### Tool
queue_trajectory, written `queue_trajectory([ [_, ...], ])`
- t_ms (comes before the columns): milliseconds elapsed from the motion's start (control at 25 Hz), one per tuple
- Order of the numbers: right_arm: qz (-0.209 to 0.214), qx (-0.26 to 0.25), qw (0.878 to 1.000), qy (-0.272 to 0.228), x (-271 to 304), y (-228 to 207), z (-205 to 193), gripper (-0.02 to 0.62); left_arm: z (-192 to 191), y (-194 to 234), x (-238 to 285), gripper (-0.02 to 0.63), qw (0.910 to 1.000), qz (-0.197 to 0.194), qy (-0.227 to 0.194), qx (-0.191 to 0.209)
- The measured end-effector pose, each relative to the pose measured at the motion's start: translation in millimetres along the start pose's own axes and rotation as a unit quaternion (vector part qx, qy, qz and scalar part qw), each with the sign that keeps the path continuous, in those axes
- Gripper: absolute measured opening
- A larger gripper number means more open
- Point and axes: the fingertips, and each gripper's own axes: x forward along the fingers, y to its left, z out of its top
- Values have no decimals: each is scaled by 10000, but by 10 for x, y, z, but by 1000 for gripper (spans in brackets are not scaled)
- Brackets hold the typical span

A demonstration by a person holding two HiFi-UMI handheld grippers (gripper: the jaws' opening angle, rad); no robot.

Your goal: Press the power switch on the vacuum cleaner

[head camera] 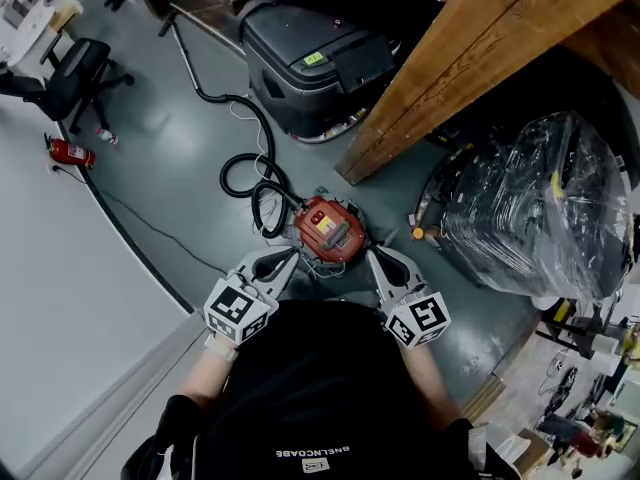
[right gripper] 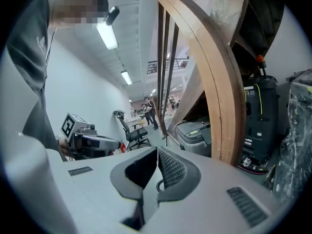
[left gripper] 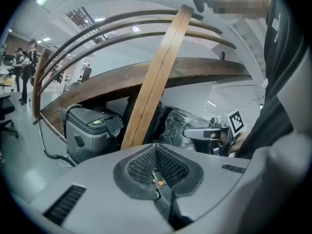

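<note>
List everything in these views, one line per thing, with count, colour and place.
vacuum cleaner: one, red, on the grey floor just ahead of both grippers
hose: one, black, looped on the floor to the left beyond the vacuum cleaner
floor machine: one, dark grey, top centre beside the beam
wooden beam: one, brown, slanting across the upper right
wrapped bundle: one, clear plastic over a dark load, at right
fire extinguisher: one, red, by the wall at left
office chair: one, black, upper left
left gripper: one, grey, jaws together, nothing between them
right gripper: one, grey, jaws together, nothing between them
</note>
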Motion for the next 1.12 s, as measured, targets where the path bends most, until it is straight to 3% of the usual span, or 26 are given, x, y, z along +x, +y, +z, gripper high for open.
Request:
queue_trajectory([
  [360, 234, -127, 9984, 493, 593, 91, 37, 26, 38, 525, -110, 15, 9992, 263, -8, -296],
  [680, 652, -249, 9934, 907, 694, -100, -139, 25, -77, 539, 8, 14, 9956, 776, -43, -532],
  [1120, 1012, -432, 9699, 2171, 1014, -507, -1058, 26, -523, 301, 67, 14, 9846, 1363, 266, -1066],
])
